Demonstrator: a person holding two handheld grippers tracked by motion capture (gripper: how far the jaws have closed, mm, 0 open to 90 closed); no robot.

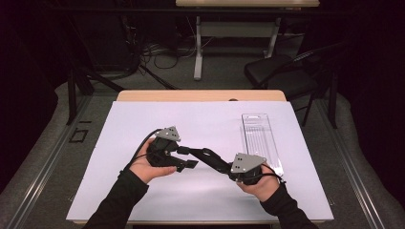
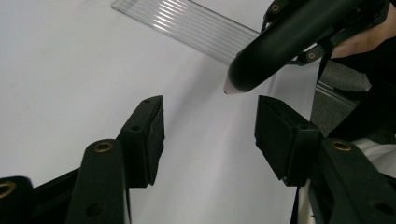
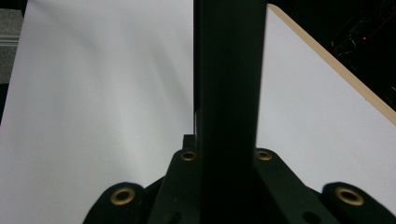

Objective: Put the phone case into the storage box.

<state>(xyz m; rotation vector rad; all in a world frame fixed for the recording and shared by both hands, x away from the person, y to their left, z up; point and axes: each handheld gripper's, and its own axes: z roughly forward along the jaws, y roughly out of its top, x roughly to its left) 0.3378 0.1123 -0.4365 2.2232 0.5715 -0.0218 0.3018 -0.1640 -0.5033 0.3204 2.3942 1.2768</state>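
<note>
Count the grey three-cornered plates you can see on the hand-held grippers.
2. One plate tops the left hand-held gripper near the table's middle; the other plate tops the right hand-held gripper, beside the clear tray.

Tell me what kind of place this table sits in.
Likely a lab or recording workspace, not a home: a white-covered table, tangled cables on the grey floor behind it, a black chair, and dark surroundings.

A dim lab or recording room: a worktop [image 1: 200, 95] covered with a white sheet [image 1: 143, 143] stands on grey carpet, with loose cables [image 1: 162, 55] on the floor, a black chair [image 1: 282, 71] and another table [image 1: 239, 19] behind
</note>
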